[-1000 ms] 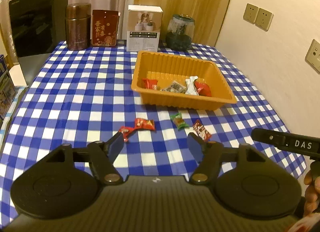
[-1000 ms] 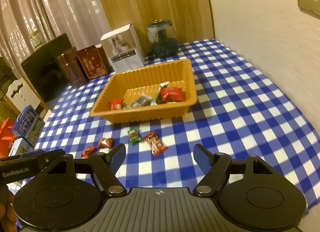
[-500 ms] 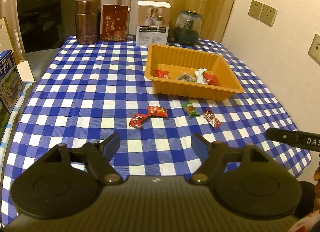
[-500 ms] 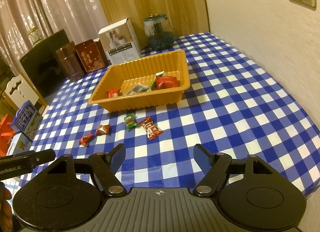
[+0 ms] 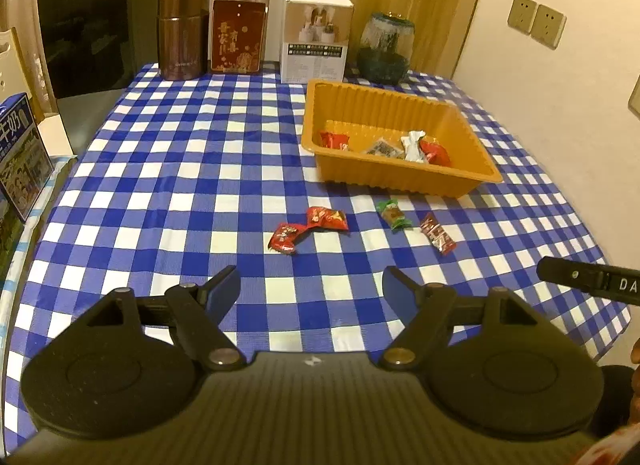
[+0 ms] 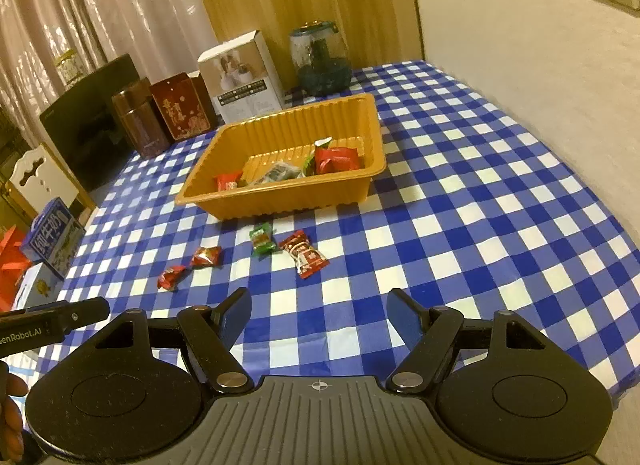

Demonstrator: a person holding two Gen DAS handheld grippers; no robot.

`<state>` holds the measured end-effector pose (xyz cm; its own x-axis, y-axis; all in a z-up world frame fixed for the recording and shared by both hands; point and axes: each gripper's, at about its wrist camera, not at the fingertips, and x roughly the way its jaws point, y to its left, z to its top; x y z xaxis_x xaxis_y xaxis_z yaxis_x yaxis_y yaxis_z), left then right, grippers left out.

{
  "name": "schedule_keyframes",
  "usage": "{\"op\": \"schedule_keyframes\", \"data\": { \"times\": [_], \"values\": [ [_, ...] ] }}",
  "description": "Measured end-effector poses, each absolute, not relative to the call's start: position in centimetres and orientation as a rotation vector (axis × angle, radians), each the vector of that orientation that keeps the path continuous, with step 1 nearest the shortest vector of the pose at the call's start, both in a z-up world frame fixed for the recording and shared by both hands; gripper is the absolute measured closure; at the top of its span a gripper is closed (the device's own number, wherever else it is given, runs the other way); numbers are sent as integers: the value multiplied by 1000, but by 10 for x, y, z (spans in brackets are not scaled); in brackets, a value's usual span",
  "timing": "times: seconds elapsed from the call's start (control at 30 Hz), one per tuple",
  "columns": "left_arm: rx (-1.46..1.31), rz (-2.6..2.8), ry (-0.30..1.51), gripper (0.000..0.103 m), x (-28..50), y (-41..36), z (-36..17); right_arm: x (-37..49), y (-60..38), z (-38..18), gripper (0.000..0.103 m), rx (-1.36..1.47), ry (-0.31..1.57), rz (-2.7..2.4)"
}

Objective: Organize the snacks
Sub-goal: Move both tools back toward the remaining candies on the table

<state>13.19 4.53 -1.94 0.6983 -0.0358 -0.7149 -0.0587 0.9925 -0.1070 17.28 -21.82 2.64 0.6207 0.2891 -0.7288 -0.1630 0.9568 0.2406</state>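
Snacks lie loose on the checked tabletop (image 5: pixel 180 169) just before the orange tray (image 5: pixel 404 181): two red candies (image 5: pixel 286 237) (image 5: pixel 326 219) touching, a green candy (image 5: pixel 394 215), and a dark red packet (image 5: pixel 438 233) nearest the right edge. More wrapped snacks (image 6: pixel 336 159) sit inside the tray. Both the left gripper (image 5: pixel 311 291) and right gripper (image 6: pixel 319 315) hover above the near edge, fingers spread wide and holding nothing.

Orange ribbed tray (image 5: pixel 394 181) sitting upright on desk, holding several wrapped snacks. Lying loose in front of it: two red candies (image 5: pixel 285 238) (image 5: pixel 327 218), green candy (image 5: pixel 393 215), red-brown packet (image 5: pixel 437 233).
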Motion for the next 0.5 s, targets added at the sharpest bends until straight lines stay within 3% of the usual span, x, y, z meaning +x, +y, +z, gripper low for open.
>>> {"op": "schedule_keyframes", "data": {
  "times": [0.5],
  "values": [
    [-104, 8, 789, 26, 174, 62, -52, 225, -201, -12, 29, 90, 878, 348]
  ]
}}
